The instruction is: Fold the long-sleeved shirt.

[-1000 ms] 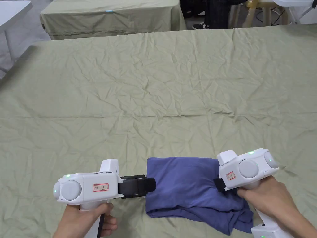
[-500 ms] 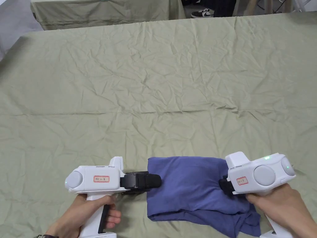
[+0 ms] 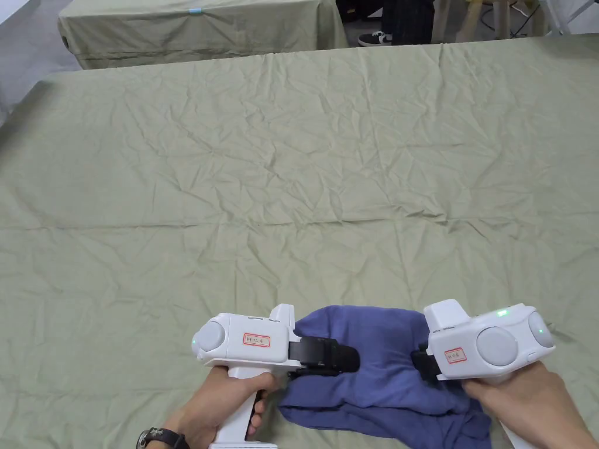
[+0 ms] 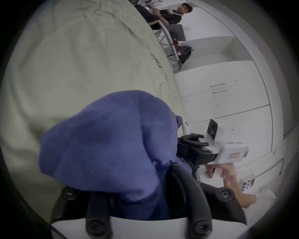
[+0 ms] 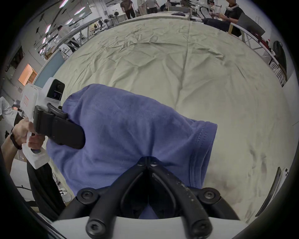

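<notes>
A blue long-sleeved shirt (image 3: pixel 380 362) lies folded into a small bundle near the front edge of the table. My left gripper (image 3: pixel 351 359) is at its left side, over the cloth, and looks shut on the left edge. In the left gripper view the shirt (image 4: pixel 105 142) bulges up and drapes over one jaw. My right gripper (image 3: pixel 416 358) is at the shirt's right side. In the right gripper view its own gripper (image 5: pixel 148 159) is shut, pinching the shirt (image 5: pixel 129 126). The two grippers face each other, a short way apart.
A wrinkled olive cloth covers the big table (image 3: pixel 292 175), with wide room beyond the shirt. A second covered table (image 3: pixel 199 29) stands behind it. A phone (image 5: pixel 275 186) lies on the table right of the shirt. People (image 5: pixel 231 11) sit past the far edge.
My left gripper has moved right, toward the right gripper, taking the shirt's left edge with it. The shirt now bunches up between them. The right gripper has hardly moved.
</notes>
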A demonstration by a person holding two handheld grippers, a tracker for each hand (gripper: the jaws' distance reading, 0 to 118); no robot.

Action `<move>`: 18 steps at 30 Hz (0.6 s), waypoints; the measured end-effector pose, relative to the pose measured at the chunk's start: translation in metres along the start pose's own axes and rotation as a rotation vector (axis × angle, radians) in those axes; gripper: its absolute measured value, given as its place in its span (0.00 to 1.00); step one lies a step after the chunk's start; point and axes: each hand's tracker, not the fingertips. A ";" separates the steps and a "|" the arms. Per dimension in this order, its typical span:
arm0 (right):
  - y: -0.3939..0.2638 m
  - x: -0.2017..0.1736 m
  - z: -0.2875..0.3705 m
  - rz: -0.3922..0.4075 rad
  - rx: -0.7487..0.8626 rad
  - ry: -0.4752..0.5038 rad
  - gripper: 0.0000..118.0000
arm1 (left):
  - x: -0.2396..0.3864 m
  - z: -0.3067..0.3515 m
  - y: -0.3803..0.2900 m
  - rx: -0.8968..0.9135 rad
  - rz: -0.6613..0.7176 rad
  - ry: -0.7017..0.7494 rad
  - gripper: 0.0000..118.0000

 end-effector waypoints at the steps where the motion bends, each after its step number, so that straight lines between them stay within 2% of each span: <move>1: 0.000 0.000 0.000 -0.002 0.002 0.000 0.01 | 0.002 0.001 -0.002 0.004 -0.003 -0.001 0.18; 6: -0.004 -0.001 0.003 -0.004 0.022 0.000 0.01 | 0.037 0.006 -0.013 0.034 -0.140 0.163 0.15; 10: -0.010 -0.008 0.012 0.015 0.083 -0.026 0.01 | 0.054 0.010 -0.019 0.053 -0.186 0.203 0.14; 13: -0.013 -0.017 0.050 0.036 0.271 -0.049 0.01 | 0.063 0.020 -0.021 0.056 -0.196 0.234 0.13; 18: -0.032 -0.032 0.130 -0.018 0.481 -0.073 0.01 | 0.071 0.047 -0.025 0.088 -0.228 0.323 0.13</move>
